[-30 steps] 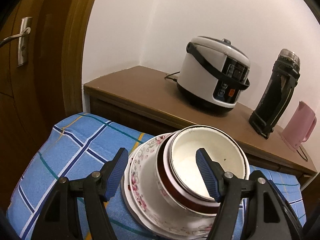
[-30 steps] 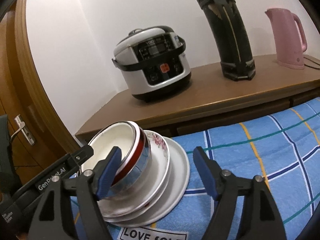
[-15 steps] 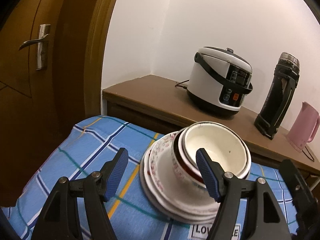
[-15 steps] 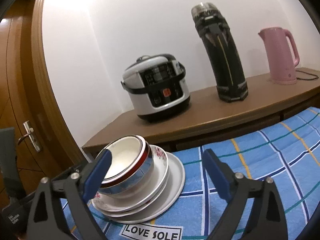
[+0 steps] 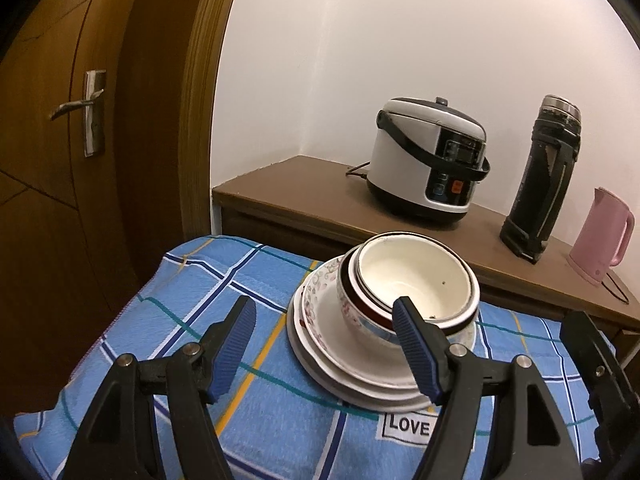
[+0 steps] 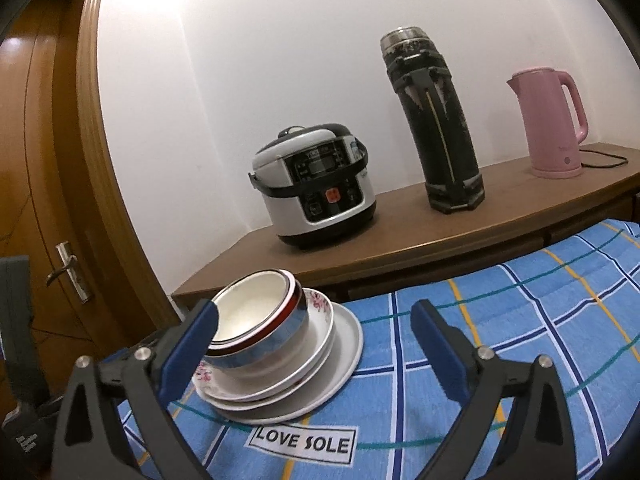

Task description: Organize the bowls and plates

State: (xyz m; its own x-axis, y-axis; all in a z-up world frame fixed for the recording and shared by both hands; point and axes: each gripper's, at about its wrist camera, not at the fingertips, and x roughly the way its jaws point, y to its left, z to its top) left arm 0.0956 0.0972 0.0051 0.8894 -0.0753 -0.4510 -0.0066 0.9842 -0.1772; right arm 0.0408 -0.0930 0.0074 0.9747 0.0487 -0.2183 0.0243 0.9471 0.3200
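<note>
1. Left wrist view: the left gripper (image 5: 326, 346) has its jaws released and spread wide, gripping nothing. A second ago its right finger reached inside the top bowl; it now sits clear of the stack and farther back, so more of the blue checked cloth (image 5: 208, 300) and the brown door (image 5: 60, 160) shows.
2. The stack of plates and bowls (image 5: 384, 320) rests on the cloth near its far edge, close to the wooden counter (image 5: 288, 196): a cream bowl (image 5: 412, 280) with a red band nested in a flowered bowl, on white plates. Its place on the cloth matches the earlier frames.
3. On the counter stand a rice cooker (image 5: 428, 164), a black flask (image 5: 540, 180) and a pink kettle (image 5: 600, 236). Part of the right gripper's body shows at the right edge.
4. Right wrist view: the right gripper (image 6: 316, 344) is likewise slack and wide apart, empty. Its left finger (image 6: 188, 344) overlaps the bowl rim in the picture; whether they touch I cannot tell. This gripper too has pulled back since a second ago.
5. The stack (image 6: 280, 344) sits just behind the "LOVE SOLE" label (image 6: 302, 442), with the cooker (image 6: 316, 188), flask (image 6: 436, 120) and kettle (image 6: 552, 120) behind on the counter.
</note>
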